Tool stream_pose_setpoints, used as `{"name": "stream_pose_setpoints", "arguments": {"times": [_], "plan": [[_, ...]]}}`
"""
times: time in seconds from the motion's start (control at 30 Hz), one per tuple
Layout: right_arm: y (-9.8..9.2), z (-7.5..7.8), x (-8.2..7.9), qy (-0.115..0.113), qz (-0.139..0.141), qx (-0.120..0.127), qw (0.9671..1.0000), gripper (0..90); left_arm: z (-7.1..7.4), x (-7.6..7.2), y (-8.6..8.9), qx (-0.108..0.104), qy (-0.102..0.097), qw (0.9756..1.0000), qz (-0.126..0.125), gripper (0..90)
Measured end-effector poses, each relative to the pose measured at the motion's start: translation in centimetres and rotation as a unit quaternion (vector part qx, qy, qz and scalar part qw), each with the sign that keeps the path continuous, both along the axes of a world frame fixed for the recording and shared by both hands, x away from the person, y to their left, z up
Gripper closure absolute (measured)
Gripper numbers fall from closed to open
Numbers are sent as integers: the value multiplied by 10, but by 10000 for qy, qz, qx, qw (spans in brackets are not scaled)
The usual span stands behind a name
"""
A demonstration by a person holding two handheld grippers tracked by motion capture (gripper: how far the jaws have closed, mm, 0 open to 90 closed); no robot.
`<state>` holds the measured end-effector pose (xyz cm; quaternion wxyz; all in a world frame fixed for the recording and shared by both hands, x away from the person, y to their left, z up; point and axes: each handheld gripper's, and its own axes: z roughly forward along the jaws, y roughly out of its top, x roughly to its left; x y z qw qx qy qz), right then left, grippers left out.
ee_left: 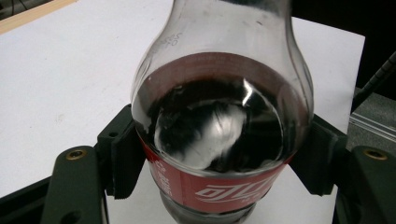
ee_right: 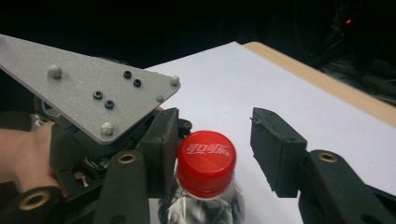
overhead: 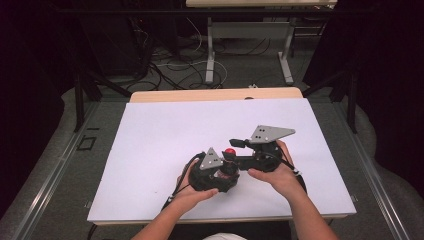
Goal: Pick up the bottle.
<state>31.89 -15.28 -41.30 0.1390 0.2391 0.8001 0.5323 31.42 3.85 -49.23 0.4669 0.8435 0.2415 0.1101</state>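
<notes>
Cola bottle [ee_left: 219,135] sits clamped in our left hand-held gripper [overhead: 216,175], pads squeezing the red label on both sides, dark drink sloshing inside. It's over the near middle of the white bench [overhead: 150,140], and we can't tell if its base touches the top. Our right hand-held gripper [ee_right: 212,144] is around the red cap [ee_right: 206,161]: one pad touches the cap, the other stands just off it, so no real grip on it. The left one's grey plate [ee_right: 88,88] is right beside the cap.
</notes>
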Motion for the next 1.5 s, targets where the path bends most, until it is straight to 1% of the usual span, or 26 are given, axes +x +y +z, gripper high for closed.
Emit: {"name": "stream_pose_setpoints", "arguments": {"times": [0.03, 0.07, 0.13, 0.17, 0.27, 0.37, 0.4, 0.5, 0.57, 0.6, 0.73, 0.8, 0.9, 0.97, 1.03, 1.1, 1.13, 1.17, 1.2, 1.27, 1.3, 1.33, 1.37, 1.43, 1.47, 1.5], "plan": [[1, -1, 0, 6, 17, -58, 10000, 545, 1, 0, 1, 40, 41, 10000, -57, 296], [3, -2, 0, 15, 42, -35, 10000, 564, 0, -1, 0, 26, -23, 10000, -46, 296], [4, -4, 0, 69, 105, -64, 9999, 596, 1, -2, 1, 72, 32, 9999, -91, 296], [4, -5, -1, 81, 104, -14, 9999, 606, 1, -2, 1, 38, -12, 10000, -83, 296], [4, -6, -1, 102, 112, -11, 9999, 610, 0, -3, 2, 41, 39, 10000, -65, 296], [6, -8, -2, 117, 25, 40, 9999, 612, -1, -3, 2, 57, 3, 10000, -2, 296], [6, -7, -2, 125, 20, -8, 9999, 612, -1, -3, 2, 57, 3, 10000, -2, 296], [10, -8, -4, 114, -145, 62, 9998, 614, 1, -4, 3, 75, 47, 9999, 94, 296], [12, -6, -6, 107, -229, -8, 9997, 614, 0, -5, 3, 33, -1, 9998, 210, 297], [14, -7, -7, 79, -291, 35, 9995, 614, 1, -5, 4, 58, 8, 9997, 241, 296], [19, -6, -8, 81, -438, 8, 9990, 615, 2, -5, 6, 87, 56, 9995, 308, 297], [22, -6, -9, 76, -518, 12, 9986, 615, 2, -5, 6, 93, 31, 9994, 322, 296], [24, -5, -9, 84, -604, -9, 9981, 616, 3, -6, 7, 93, 15, 9988, 481, 297], [26, -4, -9, 62, -662, 10, 9978, 616, 4, -6, 7, 125, -20, 9986, 516, 297], [28, -3, -9, 77, -771, 15, 9970, 616, 5, -7, 5, 51, 4, 9979, 653, 297], [29, -1, -9, 132, -819, 13, 9965, 616, 6, -6, 6, 41, 15, 9980, 635, 297], [29, -1, -9, 93, -783, -20, 9969, 616, 7, -6, 8, 68, -6, 9982, 588, 297], [29, 0, -9, 56, -743, -47, 9972, 616, 8, -6, 9, 42, 42, 9986, 520, 298], [29, 0, -8, 30, -703, 2, 9975, 616, 8, -6, 10, 44, 37, 9987, 508, 297], [28, 2, -8, 23, -558, -42, 9984, 617, 8, -6, 10, 30, 2, 9986, 528, 298], [28, 2, -6, -14, -488, -21, 9988, 617, 9, -6, 11, -12, 9, 9989, 471, 298], [27, 2, -5, 7, -384, -47, 9993, 617, 9, -5, 12, -31, 17, 9991, 415, 298], [27, 3, -4, -50, -237, -111, 9996, 617, 9, -5, 13, -49, 28, 9993, 383, 298], [26, 5, -1, -43, 15, -138, 9999, 618, 10, -5, 15, -3, 36, 9995, 313, 298], [25, 6, 1, -110, 195, -168, 9996, 618, 11, -5, 16, -56, 39, 9997, 219, 298], [24, 7, 3, -113, 379, -196, 9990, 618, 13, -4, 18, -43, 53, 9999, 134, 297]]}}
